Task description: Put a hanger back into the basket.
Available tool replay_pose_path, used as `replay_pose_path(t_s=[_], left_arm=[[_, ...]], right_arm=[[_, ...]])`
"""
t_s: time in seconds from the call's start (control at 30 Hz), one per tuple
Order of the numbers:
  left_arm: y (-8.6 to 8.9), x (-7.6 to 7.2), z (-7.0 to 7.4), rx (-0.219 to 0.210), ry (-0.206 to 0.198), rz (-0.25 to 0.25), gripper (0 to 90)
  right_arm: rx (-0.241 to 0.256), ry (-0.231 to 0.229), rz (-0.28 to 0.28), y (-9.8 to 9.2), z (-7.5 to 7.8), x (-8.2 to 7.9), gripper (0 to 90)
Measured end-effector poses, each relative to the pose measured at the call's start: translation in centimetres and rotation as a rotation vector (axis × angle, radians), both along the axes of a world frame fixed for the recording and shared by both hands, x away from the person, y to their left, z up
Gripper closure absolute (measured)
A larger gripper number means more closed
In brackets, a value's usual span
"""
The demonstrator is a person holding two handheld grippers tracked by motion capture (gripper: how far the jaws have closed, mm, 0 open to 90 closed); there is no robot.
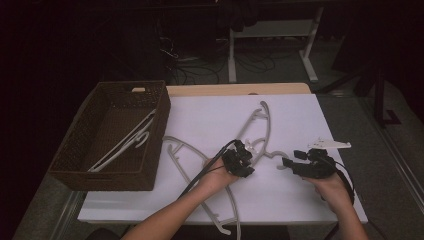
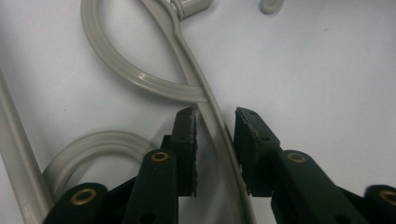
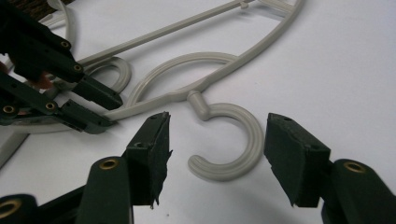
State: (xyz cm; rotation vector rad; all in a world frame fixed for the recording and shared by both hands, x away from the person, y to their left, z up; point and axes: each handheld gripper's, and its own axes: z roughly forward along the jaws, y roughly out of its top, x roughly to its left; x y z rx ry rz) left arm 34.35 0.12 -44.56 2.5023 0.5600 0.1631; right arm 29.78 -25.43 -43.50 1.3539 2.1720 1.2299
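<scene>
**Spotter:** Where are you on the hanger?

**Operator:** My left claw is down on the grey hanger near the middle of the tabletop, jaws a narrow gap apart with the thin arm of the hanger running between them. Neither pad looks pressed on it yet. My right claw is spread wide and low, its jaws flanking the hook without touching it.

**Spotter:** How do you want to take it?

**Operator:** I'd say close the left first, squarely across the arm, so the bar sits in the middle of the pads and not at their tips. The plastic is thin and slick, and a tip grip would likely let it swivel. I'd bring the right in on the hook's stem rather than the open curl, since the curl could slip out sideways.

**Spotter:** Which way does it lie?

**Operator:** Flat. Its long axis runs from the far edge of the tabletop toward the near edge, slanting a little, and the hook points toward the right edge, close to my right claw. A second hanger lies toward the near left corner, partly under my left forearm, and more rest in the wicker basket at the left edge.
</scene>
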Motion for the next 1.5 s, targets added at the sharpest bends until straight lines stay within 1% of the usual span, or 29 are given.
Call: replay_pose_path(t_s=[0.03, 0.13, 0.27, 0.33, 0.5, 0.6, 0.7, 0.73, 0.8, 0.87, 0.9, 0.93, 1.0, 1.03, 1.07, 1.1, 1.13, 1.27, 1.3, 1.33, 1.37, 1.43, 1.47, 1.5], left_arm=[[0.0, 0.1, 0.0, -0.001, 0.003, 0.003, 72.6], [0.2, 0.3, 0.0, -0.011, 0.020, 0.016, 74.0], [0.2, 0.4, 0.0, -0.014, 0.023, 0.033, 79.3], [0.3, 0.5, 0.0, -0.016, 0.025, 0.031, 81.9], [0.4, 0.6, 0.0, -0.014, 0.021, 0.019, 82.3], [0.6, 0.8, 0.0, -0.030, 0.038, 0.015, 82.5], [0.8, 0.8, 0.1, -0.033, 0.042, 0.011, 82.6], [1.2, 0.8, 0.3, -0.060, 0.047, 0.014, 82.6], [1.4, 0.8, 0.5, -0.065, 0.044, 0.009, 82.6], [2.2, 1.0, 1.3, -0.085, 0.037, 0.002, 82.6], [2.5, 1.0, 1.7, -0.101, 0.040, 0.009, 82.6], [2.5, 1.0, 1.7, -0.101, 0.040, 0.009, 82.6], [3.3, 1.1, 2.6, -0.134, 0.037, 0.010, 82.6], [3.9, 1.2, 3.4, -0.146, 0.028, 0.007, 82.5], [3.9, 1.2, 3.4, -0.146, 0.028, 0.007, 82.5], [4.6, 1.3, 4.4, -0.165, 0.018, 0.007, 82.6], [5.0, 1.3, 4.9, -0.180, 0.017, 0.010, 82.6], [6.3, 1.5, 6.8, -0.201, -0.007, 0.010, 82.6], [6.3, 1.5, 6.8, -0.201, -0.007, 0.010, 82.6], [6.7, 1.6, 7.4, -0.213, -0.012, 0.010, 82.6], [7.3, 1.7, 8.2, -0.225, -0.024, 0.011, 82.6], [7.9, 1.8, 9.1, -0.230, -0.038, 0.011, 82.6], [8.3, 1.8, 9.6, -0.243, -0.053, 0.016, 82.6], [8.5, 1.9, 9.9, -0.245, -0.057, 0.017, 82.6]], right_arm=[[0.000, -0.002, -0.001, 0.0, 0.0, 0.0, 40.5], [0.000, -0.004, -0.004, -0.1, 0.0, -0.1, 40.8], [0.005, -0.006, -0.010, -0.3, 0.1, -0.2, 41.6], [0.007, -0.010, -0.012, -0.3, 0.1, -0.2, 42.0], [0.013, -0.020, -0.018, -0.4, 0.2, -0.3, 42.7], [0.022, -0.037, -0.029, -0.6, 0.5, -0.4, 42.9], [0.031, -0.048, -0.039, -0.8, 0.6, -0.5, 42.8], [0.042, -0.059, -0.050, -1.1, 0.8, -0.6, 42.0], [0.044, -0.061, -0.053, -1.2, 0.8, -0.6, 41.8], [0.053, -0.071, -0.068, -1.6, 1.0, -0.7, 41.3], [0.056, -0.077, -0.074, -1.8, 1.0, -0.7, 41.3], [0.058, -0.081, -0.079, -1.9, 1.0, -0.8, 41.3], [0.062, -0.087, -0.087, -2.1, 1.1, -0.8, 41.2], [0.069, -0.095, -0.099, -2.4, 1.2, -0.9, 41.2], [0.069, -0.095, -0.099, -2.4, 1.2, -0.9, 41.2], [0.077, -0.098, -0.109, -2.7, 1.3, -1.0, 41.2], [0.078, -0.100, -0.112, -2.7, 1.3, -1.0, 41.2], [0.080, -0.100, -0.118, -2.9, 1.3, -1.0, 41.3], [0.079, -0.100, -0.118, -2.9, 1.3, -1.0, 41.3], [0.079, -0.100, -0.118, -2.9, 1.3, -1.0, 41.3], [0.077, -0.102, -0.120, -2.9, 1.3, -1.0, 41.3], [0.077, -0.103, -0.121, -2.9, 1.3, -1.0, 41.4], [0.075, -0.103, -0.121, -2.9, 1.3, -1.0, 41.4], [0.074, -0.104, -0.121, -2.9, 1.2, -1.0, 41.5]])
